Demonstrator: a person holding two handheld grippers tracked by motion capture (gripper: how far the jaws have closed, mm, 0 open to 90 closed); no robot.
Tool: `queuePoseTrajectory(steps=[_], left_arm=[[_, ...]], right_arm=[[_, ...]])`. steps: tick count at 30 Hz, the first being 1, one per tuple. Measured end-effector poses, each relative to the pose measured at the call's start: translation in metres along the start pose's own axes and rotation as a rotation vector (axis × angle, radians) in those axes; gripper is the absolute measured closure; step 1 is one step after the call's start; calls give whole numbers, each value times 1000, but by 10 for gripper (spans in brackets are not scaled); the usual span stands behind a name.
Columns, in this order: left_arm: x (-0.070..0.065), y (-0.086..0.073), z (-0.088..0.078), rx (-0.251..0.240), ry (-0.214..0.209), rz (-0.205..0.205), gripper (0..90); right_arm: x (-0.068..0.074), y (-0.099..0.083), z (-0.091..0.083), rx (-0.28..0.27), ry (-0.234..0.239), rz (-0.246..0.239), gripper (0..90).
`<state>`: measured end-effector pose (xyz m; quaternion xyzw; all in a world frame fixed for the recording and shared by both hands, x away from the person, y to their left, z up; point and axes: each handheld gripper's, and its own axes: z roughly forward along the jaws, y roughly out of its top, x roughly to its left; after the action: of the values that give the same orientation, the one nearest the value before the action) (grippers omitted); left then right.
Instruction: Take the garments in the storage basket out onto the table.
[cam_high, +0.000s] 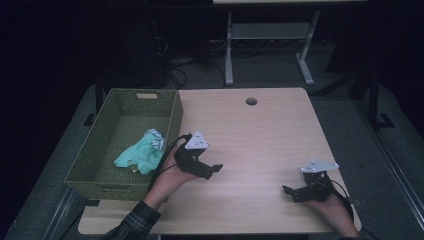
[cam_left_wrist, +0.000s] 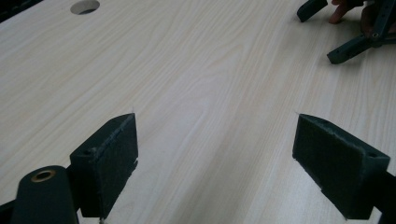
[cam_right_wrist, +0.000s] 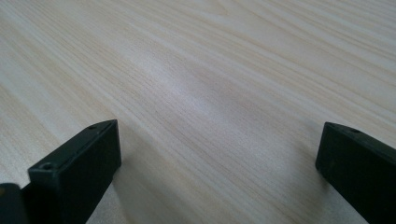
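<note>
A green woven basket stands at the table's left side with a crumpled mint-green cloth lying inside it. My left gripper hovers just right of the basket, open, its wide-apart jaws over bare wood. Near the front right corner my right gripper is open too, held low over the wooden table with nothing between its jaws. In the left gripper view the right gripper's black fingers and a person's fingertips show at the top right.
The light wooden table has a round cable hole near its far edge. Beyond it stand a white desk frame and cables on a dark floor. A plaid sleeve enters at the bottom left.
</note>
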<state>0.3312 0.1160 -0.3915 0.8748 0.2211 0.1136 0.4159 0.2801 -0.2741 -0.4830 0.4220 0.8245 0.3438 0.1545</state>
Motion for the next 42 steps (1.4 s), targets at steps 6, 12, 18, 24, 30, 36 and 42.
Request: queuePoseTrajectory(steps=[6, 12, 18, 24, 30, 36, 42], left_arm=[[2, 3, -2, 1, -15, 0, 134], [5, 6, -1, -6, -29, 2, 134], [9, 10, -5, -9, -39, 13, 134], [12, 11, -11, -16, -41, 2, 134], [13, 13, -16, -9, -46, 10, 139], [17, 14, -23, -11, -45, 0, 137], [21, 13, -27, -14, -60, -18, 137]], right_arm=[[0, 0, 0, -1, 0, -1, 0], [0, 0, 0, -2, 1, -3, 0], [0, 0, 0, -2, 1, -3, 0], [0, 0, 0, 0, 1, -2, 0], [0, 0, 0, -2, 1, -3, 0], [0, 0, 0, -2, 1, -2, 0], [0, 0, 0, -2, 1, -2, 0]])
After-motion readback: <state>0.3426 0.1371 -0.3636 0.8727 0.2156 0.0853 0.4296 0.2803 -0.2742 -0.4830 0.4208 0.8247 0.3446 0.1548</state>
